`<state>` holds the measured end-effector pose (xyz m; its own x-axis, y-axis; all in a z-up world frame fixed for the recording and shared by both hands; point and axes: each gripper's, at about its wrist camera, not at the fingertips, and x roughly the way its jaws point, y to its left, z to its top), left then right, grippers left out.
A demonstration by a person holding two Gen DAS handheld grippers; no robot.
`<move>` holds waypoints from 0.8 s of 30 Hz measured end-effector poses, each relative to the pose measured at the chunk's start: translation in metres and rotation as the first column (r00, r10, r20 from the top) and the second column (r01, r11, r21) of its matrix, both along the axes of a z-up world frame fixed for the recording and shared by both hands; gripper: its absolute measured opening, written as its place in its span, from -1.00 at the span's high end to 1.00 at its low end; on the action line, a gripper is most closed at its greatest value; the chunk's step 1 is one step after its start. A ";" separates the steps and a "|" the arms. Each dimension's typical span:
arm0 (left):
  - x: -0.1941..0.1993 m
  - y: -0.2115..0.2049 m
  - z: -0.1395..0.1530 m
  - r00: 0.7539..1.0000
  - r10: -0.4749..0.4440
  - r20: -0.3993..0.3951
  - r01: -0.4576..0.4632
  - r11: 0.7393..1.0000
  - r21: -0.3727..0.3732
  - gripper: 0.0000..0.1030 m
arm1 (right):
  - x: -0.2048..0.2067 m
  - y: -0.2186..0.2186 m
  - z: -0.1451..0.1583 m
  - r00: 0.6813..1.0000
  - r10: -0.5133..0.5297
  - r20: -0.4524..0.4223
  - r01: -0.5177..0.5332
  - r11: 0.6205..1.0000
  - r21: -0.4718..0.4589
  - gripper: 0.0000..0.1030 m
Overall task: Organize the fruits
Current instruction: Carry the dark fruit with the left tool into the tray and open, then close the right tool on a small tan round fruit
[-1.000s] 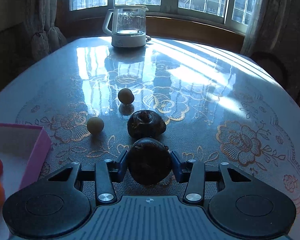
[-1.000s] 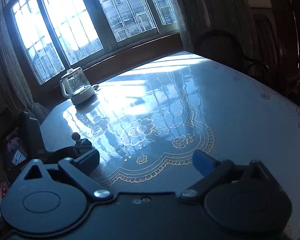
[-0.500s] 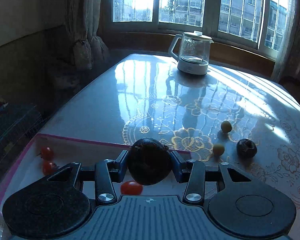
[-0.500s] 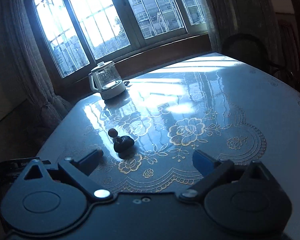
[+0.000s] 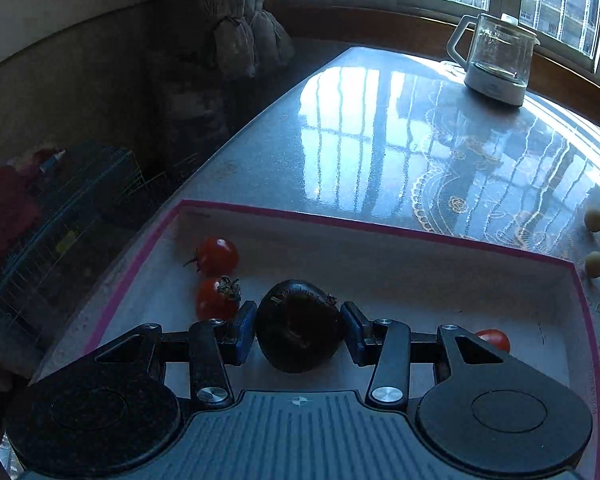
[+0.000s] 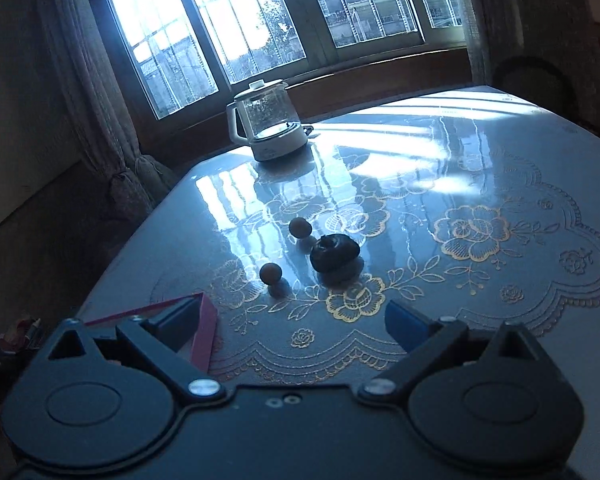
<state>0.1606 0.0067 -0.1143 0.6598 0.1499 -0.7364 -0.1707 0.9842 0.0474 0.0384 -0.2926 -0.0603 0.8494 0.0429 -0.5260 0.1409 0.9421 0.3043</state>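
Observation:
My left gripper (image 5: 299,326) is shut on a dark round fruit (image 5: 299,325) and holds it over the pink-rimmed white box (image 5: 380,230). Three red cherry tomatoes lie in the box: two at the left (image 5: 217,257) (image 5: 216,298) and one at the right (image 5: 495,339). My right gripper (image 6: 288,322) is open and empty above the table. Ahead of it lie a second dark fruit (image 6: 334,253) and two small tan round fruits (image 6: 299,227) (image 6: 270,273). The two tan fruits also show at the right edge of the left wrist view (image 5: 593,221) (image 5: 595,264).
A glass kettle (image 5: 496,65) on a white base stands at the far end of the glossy table by the windows; it also shows in the right wrist view (image 6: 269,125). The box's pink corner (image 6: 203,326) is beside my right gripper's left finger. The table's left edge drops to a dark floor.
My left gripper has swung left with the dark fruit from above the table to over the box. My right gripper has turned towards the remaining fruits.

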 end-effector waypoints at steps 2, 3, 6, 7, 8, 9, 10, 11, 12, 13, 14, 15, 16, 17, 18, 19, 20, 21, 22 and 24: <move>-0.001 -0.004 0.002 1.000 -0.016 0.011 0.016 1.000 0.006 0.11 | 0.004 0.006 0.000 1.000 0.009 -0.007 -0.009 1.000 -0.016 -0.94; -0.005 -0.002 0.004 1.000 -0.020 0.010 0.020 1.000 0.002 0.10 | 0.006 0.008 -0.001 1.000 0.011 -0.010 -0.011 1.000 -0.025 -0.94; -0.012 0.005 0.013 0.999 -0.032 0.012 0.033 0.999 -0.042 -0.03 | 0.017 0.014 -0.001 1.000 0.022 -0.014 -0.022 0.999 -0.037 -0.94; -0.015 0.007 0.017 0.999 -0.036 0.024 0.037 0.998 -0.047 -0.19 | 0.020 0.016 -0.001 1.000 0.025 -0.016 -0.026 0.998 -0.053 -0.94; -0.019 0.008 0.021 0.998 -0.039 0.040 0.041 0.998 -0.042 -0.32 | 0.025 0.019 -0.001 0.999 0.031 -0.017 -0.032 0.997 -0.074 -0.94; -0.024 0.009 0.027 0.997 -0.041 0.062 0.043 0.999 -0.029 -0.61 | 0.032 0.021 -0.001 0.999 0.040 -0.017 -0.041 0.995 -0.087 -0.94; -0.031 0.011 0.035 0.995 -0.041 0.095 0.042 0.999 -0.010 -0.85 | 0.038 0.023 -0.001 0.999 0.049 -0.016 -0.050 0.994 -0.095 -0.94; -0.036 0.011 0.039 0.992 -0.042 0.121 0.042 0.999 0.003 -0.94 | 0.045 0.026 -0.002 0.998 0.057 -0.015 -0.058 0.993 -0.105 -0.94; -0.041 0.012 0.046 0.987 -0.049 0.154 0.047 0.999 0.017 -1.00 | 0.054 0.030 -0.003 0.998 0.064 -0.016 -0.066 0.990 -0.123 -0.94; -0.045 0.013 0.051 0.983 -0.059 0.176 0.056 0.998 0.021 -1.00 | 0.063 0.033 -0.005 0.997 0.075 -0.020 -0.077 0.987 -0.139 -0.94; -0.047 0.015 0.055 0.981 -0.065 0.184 0.063 0.998 0.017 -1.00 | 0.072 0.037 -0.007 0.996 0.084 -0.025 -0.087 0.983 -0.159 -0.92; -0.048 0.019 0.058 0.981 -0.065 0.181 0.065 0.998 0.004 -1.00 | 0.081 0.040 -0.010 0.995 0.092 -0.027 -0.096 0.979 -0.177 -0.91; -0.048 0.023 0.060 0.983 -0.057 0.173 0.060 0.998 -0.013 -1.00 | 0.088 0.044 -0.012 0.994 0.104 -0.029 -0.108 0.975 -0.192 -0.84; -0.049 0.026 0.061 0.984 -0.051 0.169 0.055 0.998 -0.024 -1.00 | 0.096 0.047 -0.015 0.993 0.115 -0.034 -0.120 0.970 -0.210 -0.75; -0.049 0.030 0.062 0.986 -0.043 0.164 0.049 0.998 -0.036 -1.00 | 0.105 0.052 -0.020 0.991 0.124 -0.047 -0.132 0.964 -0.232 -0.70; -0.049 0.034 0.062 0.987 -0.033 0.159 0.040 0.998 -0.043 -1.00 | 0.112 0.055 -0.024 0.990 0.131 -0.058 -0.142 0.958 -0.250 -0.61; -0.050 0.037 0.062 0.987 -0.025 0.156 0.033 0.998 -0.046 -1.00 | 0.119 0.058 -0.028 0.989 0.132 -0.071 -0.146 0.952 -0.271 -0.59; -0.050 0.040 0.062 0.988 -0.018 0.154 0.026 0.998 -0.049 -1.00 | 0.124 0.060 -0.033 0.989 0.128 -0.080 -0.146 0.946 -0.290 -0.58; -0.052 0.043 0.062 0.988 -0.011 0.155 0.020 0.998 -0.054 -1.00 | 0.128 0.061 -0.036 0.989 0.124 -0.084 -0.144 0.942 -0.302 -0.56; -0.053 0.046 0.062 0.987 -0.004 0.158 0.013 0.998 -0.057 -1.00 | 0.134 0.063 -0.040 0.988 0.122 -0.092 -0.145 0.939 -0.311 -0.51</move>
<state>0.1072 0.0531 -0.0526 0.7696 0.1035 -0.6301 -0.1628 0.9860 -0.0368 0.1728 -0.2297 -0.1007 0.8079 -0.0248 -0.5888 0.0177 0.9997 -0.0179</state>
